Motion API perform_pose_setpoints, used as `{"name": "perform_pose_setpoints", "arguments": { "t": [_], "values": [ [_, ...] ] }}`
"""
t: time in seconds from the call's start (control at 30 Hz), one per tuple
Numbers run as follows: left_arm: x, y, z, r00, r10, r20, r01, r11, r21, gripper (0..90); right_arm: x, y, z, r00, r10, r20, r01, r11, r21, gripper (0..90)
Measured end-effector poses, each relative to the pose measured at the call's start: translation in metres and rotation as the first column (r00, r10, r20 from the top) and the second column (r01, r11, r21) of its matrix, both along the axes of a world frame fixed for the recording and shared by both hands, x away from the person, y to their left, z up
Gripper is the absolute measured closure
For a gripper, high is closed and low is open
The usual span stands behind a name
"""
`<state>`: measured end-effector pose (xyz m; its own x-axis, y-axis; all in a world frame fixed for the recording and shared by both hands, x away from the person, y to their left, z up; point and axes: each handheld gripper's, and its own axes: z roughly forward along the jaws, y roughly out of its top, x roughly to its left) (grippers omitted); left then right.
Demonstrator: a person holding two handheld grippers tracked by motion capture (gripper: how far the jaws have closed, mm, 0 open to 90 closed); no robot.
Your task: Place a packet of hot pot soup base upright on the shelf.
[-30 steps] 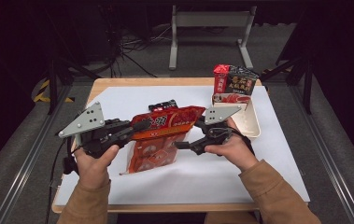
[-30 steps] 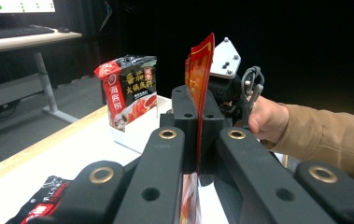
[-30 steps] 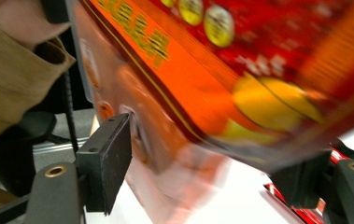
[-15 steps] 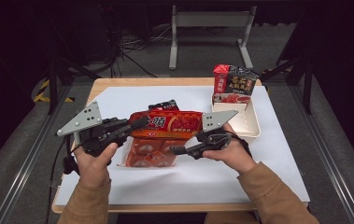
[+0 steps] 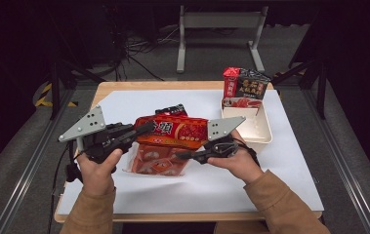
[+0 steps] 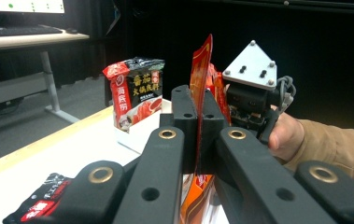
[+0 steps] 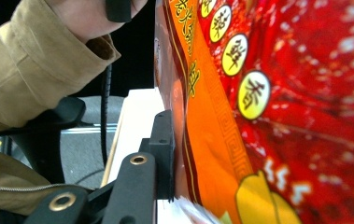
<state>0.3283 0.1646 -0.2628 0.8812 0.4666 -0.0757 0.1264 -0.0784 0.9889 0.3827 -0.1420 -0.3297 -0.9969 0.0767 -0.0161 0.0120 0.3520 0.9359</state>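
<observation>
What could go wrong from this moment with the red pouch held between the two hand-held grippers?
1. The left hand-held gripper pinches only the thin edge of the red pouch; it may slip or tear.
2. The right hand-held gripper has just been closing on the pouch's other end; a partial bite could drop it.
3. The hanging pouch might drag the second red pouch lying below.

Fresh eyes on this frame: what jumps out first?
The red snack pouch, held above the table's middle between both grippers: the left gripper is clamped on its edge, and the right gripper has just been closing its jaws on the other end. Next, the red-and-black packet standing in the white tray at far right.
</observation>
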Motion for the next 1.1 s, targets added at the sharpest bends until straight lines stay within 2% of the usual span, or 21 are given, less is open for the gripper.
{"name": "perform_pose_setpoints", "arguments": {
  "t": [0.2, 0.33, 0.4, 0.57, 0.7, 1.0, 1.1],
  "values": [
    [0.003, -0.001, -0.003, 1.0000, 0.007, -0.006, -0.007, 1.0000, -0.001, 88.4, 0.000, -0.006, 0.009, 0.9999, -0.011, -0.008, 0.011, 0.999, -0.049, 70.3],
    [0.005, 0.000, -0.004, 0.9998, 0.014, -0.013, -0.014, 0.9999, -0.001, 84.2, 0.000, -0.010, 0.015, 0.9998, -0.019, 0.003, 0.020, 0.997, -0.077, 70.4],
    [0.006, 0.002, -0.004, 0.9994, 0.031, -0.018, -0.031, 0.9995, -0.001, 78.8, 0.000, -0.012, 0.019, 0.9998, -0.020, -0.002, 0.020, 0.996, -0.088, 70.5],
    [0.009, 0.007, -0.006, 0.9977, 0.064, -0.022, -0.064, 0.9979, 0.006, 59.1, 0.002, -0.020, 0.027, 0.9993, -0.038, -0.008, 0.037, 0.995, -0.098, 70.5],
    [0.013, 0.008, -0.008, 0.9963, 0.081, -0.028, -0.080, 0.9965, 0.021, 51.1, 0.005, -0.027, 0.035, 0.9981, -0.061, 0.000, 0.061, 0.992, -0.110, 70.5],
    [0.022, 0.012, -0.015, 0.9941, 0.091, -0.060, -0.087, 0.9948, 0.052, 45.2, 0.013, -0.042, 0.057, 0.9940, -0.108, 0.019, 0.109, 0.986, -0.122, 70.4],
    [0.025, 0.013, -0.019, 0.9917, 0.109, -0.069, -0.103, 0.9916, 0.079, 44.5, 0.019, -0.049, 0.064, 0.9920, -0.126, 0.012, 0.126, 0.985, -0.114, 70.4]
  ]
}}
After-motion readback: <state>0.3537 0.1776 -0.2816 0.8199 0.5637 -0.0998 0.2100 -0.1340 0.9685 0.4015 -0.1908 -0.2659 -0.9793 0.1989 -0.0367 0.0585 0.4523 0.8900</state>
